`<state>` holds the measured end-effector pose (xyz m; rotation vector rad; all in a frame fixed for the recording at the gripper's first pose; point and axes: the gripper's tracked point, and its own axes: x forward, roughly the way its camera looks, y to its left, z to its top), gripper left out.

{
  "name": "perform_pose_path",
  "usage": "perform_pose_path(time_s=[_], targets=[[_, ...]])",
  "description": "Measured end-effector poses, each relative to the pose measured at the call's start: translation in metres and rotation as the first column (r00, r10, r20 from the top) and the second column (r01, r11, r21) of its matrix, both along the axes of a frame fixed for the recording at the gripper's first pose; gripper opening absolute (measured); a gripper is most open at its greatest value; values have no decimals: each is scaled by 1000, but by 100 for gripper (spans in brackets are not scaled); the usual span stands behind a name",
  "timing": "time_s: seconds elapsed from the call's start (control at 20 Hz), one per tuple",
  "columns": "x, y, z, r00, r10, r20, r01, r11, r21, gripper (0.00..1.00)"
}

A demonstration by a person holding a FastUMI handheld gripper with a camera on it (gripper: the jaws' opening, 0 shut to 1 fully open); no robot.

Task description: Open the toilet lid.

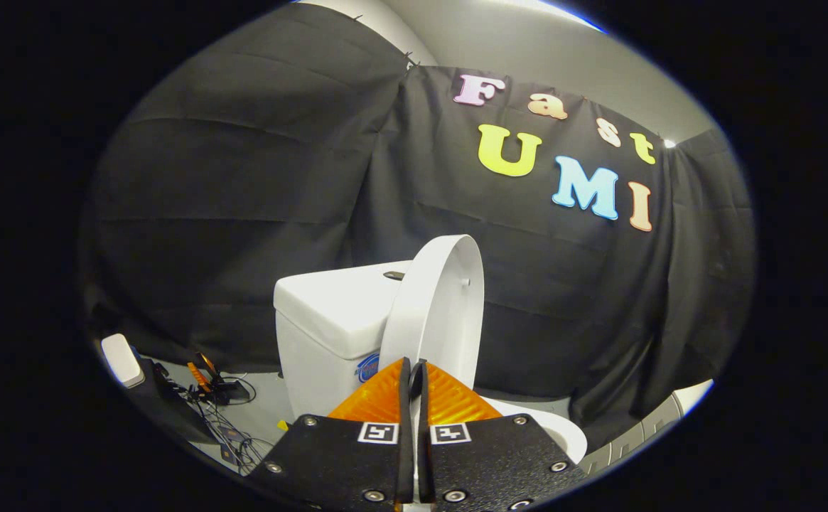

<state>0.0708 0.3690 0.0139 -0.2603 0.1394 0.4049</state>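
1. Your gripper (414,370) has its fingers pressed nearly together, seemingly pinching the lid's (435,313) thin lower edge.
2. The lid stands raised, nearly upright, just in front of the tank (328,306).
3. Let go early and I judge it may drop back onto the bowl (556,427).
4. Its long axis runs up, inner face turned away from the tank.
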Motion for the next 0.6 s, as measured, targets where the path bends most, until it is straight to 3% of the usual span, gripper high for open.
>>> perform_pose_path(time_s=[0.15,0.3,0.4,0.5,0.6], targets=[[-7,4,-6,996,64,-59,-60,995,77,21],[-9,-24,8,1000,29,-1,-29,999,42,67],[-11,-28,15,998,56,23,-57,997,45,88],[-22,-44,26,996,74,43,-78,994,77,95],[-32,-61,41,995,81,61,-89,986,139,95]])
